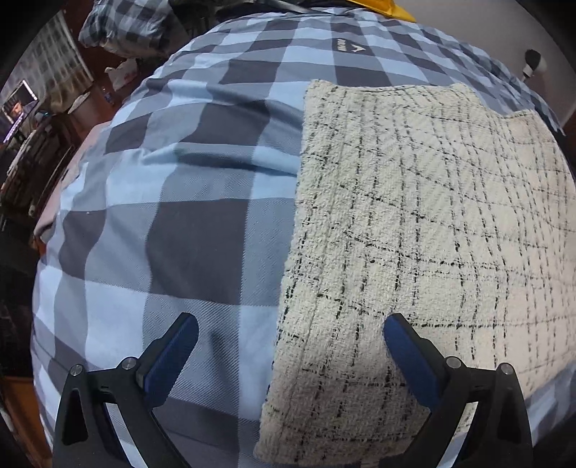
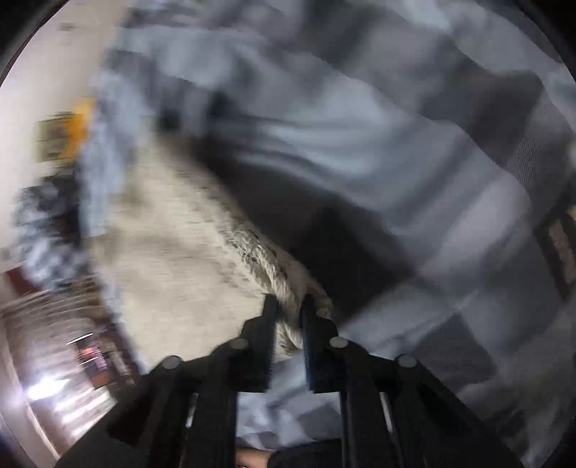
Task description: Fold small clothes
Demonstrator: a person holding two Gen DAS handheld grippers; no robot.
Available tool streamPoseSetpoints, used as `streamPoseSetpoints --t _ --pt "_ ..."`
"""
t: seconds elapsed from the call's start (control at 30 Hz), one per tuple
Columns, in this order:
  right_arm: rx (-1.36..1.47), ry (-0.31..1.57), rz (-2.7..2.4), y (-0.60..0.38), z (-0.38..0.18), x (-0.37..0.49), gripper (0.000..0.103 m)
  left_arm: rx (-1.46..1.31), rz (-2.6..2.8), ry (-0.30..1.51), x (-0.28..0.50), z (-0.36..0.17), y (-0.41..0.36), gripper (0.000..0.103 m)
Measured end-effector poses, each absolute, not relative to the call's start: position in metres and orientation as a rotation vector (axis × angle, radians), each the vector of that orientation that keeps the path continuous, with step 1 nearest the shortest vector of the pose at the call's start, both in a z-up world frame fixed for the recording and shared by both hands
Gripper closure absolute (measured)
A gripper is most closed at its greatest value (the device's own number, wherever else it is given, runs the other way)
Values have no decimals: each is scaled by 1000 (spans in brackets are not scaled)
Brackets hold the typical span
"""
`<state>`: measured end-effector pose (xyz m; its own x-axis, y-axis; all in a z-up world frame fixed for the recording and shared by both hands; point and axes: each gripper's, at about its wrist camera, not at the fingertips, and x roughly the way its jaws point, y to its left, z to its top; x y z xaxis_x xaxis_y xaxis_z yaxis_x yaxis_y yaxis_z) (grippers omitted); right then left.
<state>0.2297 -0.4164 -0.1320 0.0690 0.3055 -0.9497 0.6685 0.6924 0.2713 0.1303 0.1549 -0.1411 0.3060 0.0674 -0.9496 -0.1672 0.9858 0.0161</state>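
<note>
A cream tweed garment with thin black check lines [image 1: 414, 230] lies flat on the blue-and-grey checked bed cover [image 1: 172, 201]. My left gripper [image 1: 289, 331] is open above the garment's near left edge; its right finger [image 1: 406, 345] is over the cloth, its left finger [image 1: 172, 345] over the cover. In the blurred right wrist view, my right gripper [image 2: 288, 306] is shut on the garment's edge [image 2: 266, 262], the cloth pinched between the two fingers.
A checked pillow [image 1: 126, 25] and a yellow item [image 1: 385, 9] lie at the bed's far end. Dark furniture and a lit screen [image 1: 18, 108] stand to the left of the bed. A white wall with a small fixture [image 1: 532, 64] is at the right.
</note>
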Motion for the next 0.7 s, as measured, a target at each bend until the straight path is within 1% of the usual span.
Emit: streamPoseSetpoints --t 0.03,0.07,0.1,0.17,0.2,0.37,0.43,0.53,0.7 --pt "790 1465 -400 -422 -117 227 86 -76 169 1250 131 -139 155 0" --pt "746 1375 -435 -426 -97 225 82 -52 192 1250 132 -137 156 0" --pt "683 1288 -462 -426 -74 223 74 -18 231 1248 133 -133 156 0" --pt "600 1180 -456 -415 -46 232 18 54 317 1223 135 -122 156 0" --pt "556 1164 -393 -405 -39 246 12 67 332 1204 137 -117 156 0" --pt "310 1259 -59 -331 -31 329 11 31 327 1118 138 -91 151 0" --pt "238 1271 31 -314 -42 343 11 5 305 1101 138 -85 148 0" --pt "185 1330 133 -273 -68 391 11 -21 274 1089 139 -80 142 0" --pt "150 1438 91 -244 -116 433 11 -68 241 1107 142 -80 139 0"
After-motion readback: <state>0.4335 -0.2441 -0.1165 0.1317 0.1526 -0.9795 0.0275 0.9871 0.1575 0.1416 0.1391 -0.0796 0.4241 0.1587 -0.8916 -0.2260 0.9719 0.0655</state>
